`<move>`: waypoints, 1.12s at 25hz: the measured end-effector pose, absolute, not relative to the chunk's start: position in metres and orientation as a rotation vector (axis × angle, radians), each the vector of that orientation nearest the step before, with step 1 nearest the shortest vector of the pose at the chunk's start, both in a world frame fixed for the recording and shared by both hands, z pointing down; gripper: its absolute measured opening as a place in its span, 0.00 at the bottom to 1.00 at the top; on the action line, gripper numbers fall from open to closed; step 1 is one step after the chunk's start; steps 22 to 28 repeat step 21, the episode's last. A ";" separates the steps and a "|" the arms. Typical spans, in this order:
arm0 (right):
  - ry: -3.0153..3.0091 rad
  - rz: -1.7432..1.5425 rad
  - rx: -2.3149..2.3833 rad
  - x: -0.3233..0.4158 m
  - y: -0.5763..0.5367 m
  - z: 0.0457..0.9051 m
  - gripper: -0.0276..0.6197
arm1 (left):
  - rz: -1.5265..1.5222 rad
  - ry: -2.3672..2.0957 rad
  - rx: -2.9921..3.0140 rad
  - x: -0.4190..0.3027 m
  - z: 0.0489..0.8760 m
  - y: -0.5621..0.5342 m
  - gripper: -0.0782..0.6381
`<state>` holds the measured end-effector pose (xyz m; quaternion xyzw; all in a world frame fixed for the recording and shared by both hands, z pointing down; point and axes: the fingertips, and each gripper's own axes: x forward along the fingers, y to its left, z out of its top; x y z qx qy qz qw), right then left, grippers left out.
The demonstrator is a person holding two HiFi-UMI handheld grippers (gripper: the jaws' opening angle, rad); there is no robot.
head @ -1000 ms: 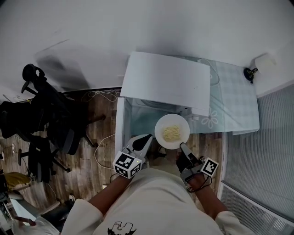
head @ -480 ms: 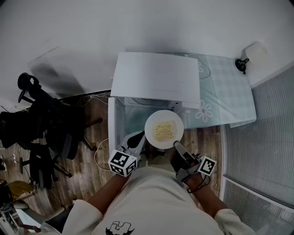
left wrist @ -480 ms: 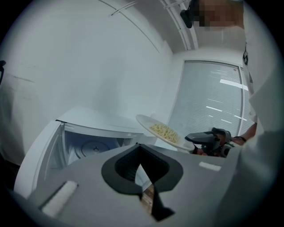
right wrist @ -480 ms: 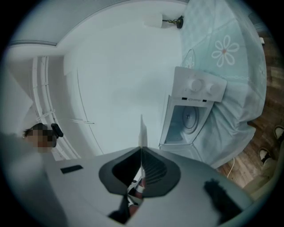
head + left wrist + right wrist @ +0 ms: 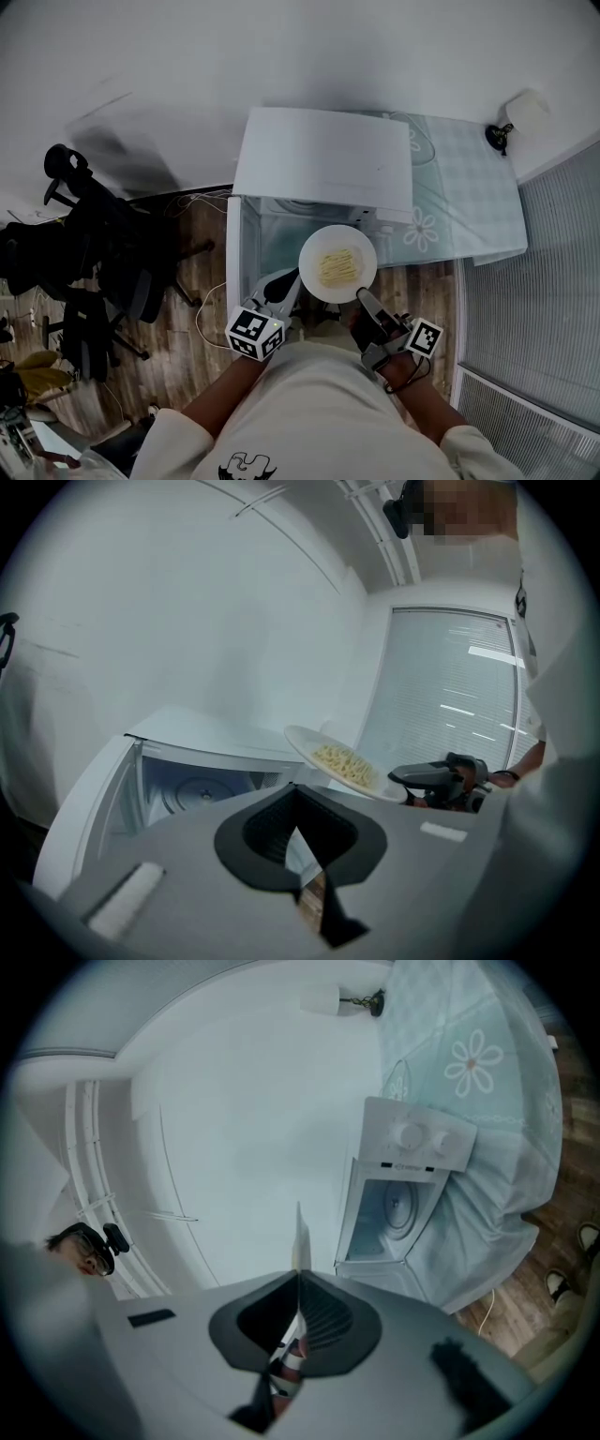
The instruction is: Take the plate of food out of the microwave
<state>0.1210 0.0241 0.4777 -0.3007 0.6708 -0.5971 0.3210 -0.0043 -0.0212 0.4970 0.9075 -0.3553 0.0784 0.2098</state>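
A white plate [image 5: 337,262] carrying yellow noodles [image 5: 336,265] hangs level in front of the open white microwave [image 5: 323,159], outside its cavity. My right gripper [image 5: 367,302] is shut on the plate's near right rim. In the right gripper view the plate [image 5: 302,1232] shows edge-on between the jaws of that gripper [image 5: 298,1274]. My left gripper [image 5: 286,283] sits just below the plate's left edge, shut and holding nothing. The left gripper view shows the plate [image 5: 342,761] off to the upper right, apart from the left gripper [image 5: 295,789], and the bare turntable [image 5: 202,789] inside.
The microwave door [image 5: 236,262] stands open to the left. The microwave rests on a table with a pale checked, flowered cloth [image 5: 469,197]. Black office chairs [image 5: 84,253] crowd the left. Cables [image 5: 211,300] lie on the wood floor. Window blinds [image 5: 553,309] run along the right.
The plate, held by the right gripper, has come slightly left and toward me, away from the microwave opening. The left gripper has kept beside it.
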 end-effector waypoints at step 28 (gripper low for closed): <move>1.755 -1.597 -0.823 0.124 0.019 0.489 0.07 | 0.247 -1.008 2.510 -0.006 0.509 -0.023 0.11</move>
